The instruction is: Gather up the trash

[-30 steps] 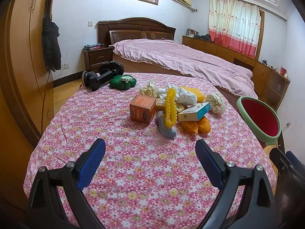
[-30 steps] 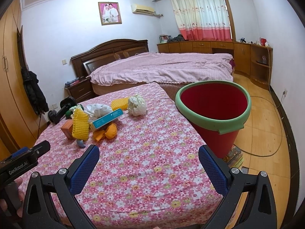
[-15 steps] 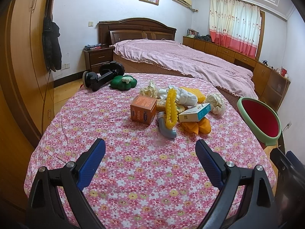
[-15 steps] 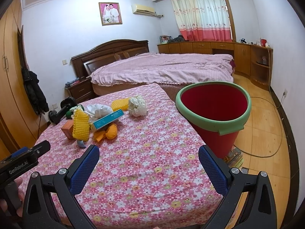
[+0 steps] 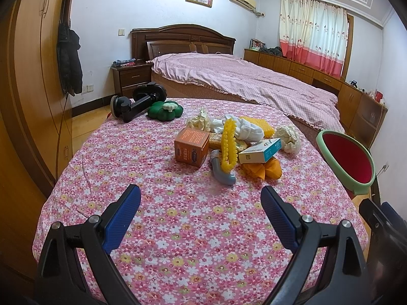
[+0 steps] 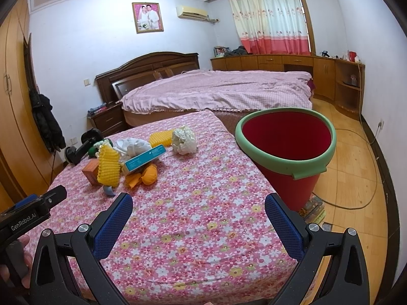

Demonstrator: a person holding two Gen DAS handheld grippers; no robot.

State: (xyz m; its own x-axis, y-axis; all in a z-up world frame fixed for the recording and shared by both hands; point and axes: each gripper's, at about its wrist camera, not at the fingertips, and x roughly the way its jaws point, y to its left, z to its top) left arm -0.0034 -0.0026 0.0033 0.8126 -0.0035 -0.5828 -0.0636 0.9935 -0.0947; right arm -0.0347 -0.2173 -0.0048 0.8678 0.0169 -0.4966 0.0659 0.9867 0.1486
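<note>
Trash sits heaped ahead of both claws on the flowered tablecloth (image 5: 178, 228), and nothing has been picked up yet. The left gripper (image 5: 201, 204) hangs with its blue pads spread wide and empty; straight beyond its tips lie the orange box (image 5: 191, 147), the yellow bumpy strip (image 5: 227, 145) draped over a grey pipe piece (image 5: 220, 171), the white and teal carton (image 5: 260, 151) and an orange wrapper (image 5: 264, 169). The right gripper (image 6: 198, 209) is just as wide and just as empty, with the pile ahead and to its left and the red bin (image 6: 287, 150) ahead and to its right, standing off the table's edge on the floor. The risk, as I see it, is the tangle: everything leans on something else, so closing on the carton could drag the strip or roll the wrapper away. The crumpled paper ball (image 6: 184, 141), lying apart beyond the right claw, looks the safest first grab. The bin's rim sits close to the table edge, so a release made short of it may drop a light piece onto the floor. The black tool (image 5: 137, 104) and green flower-shaped thing (image 5: 162, 111), far beyond the left claw, may not be trash at all.
</note>
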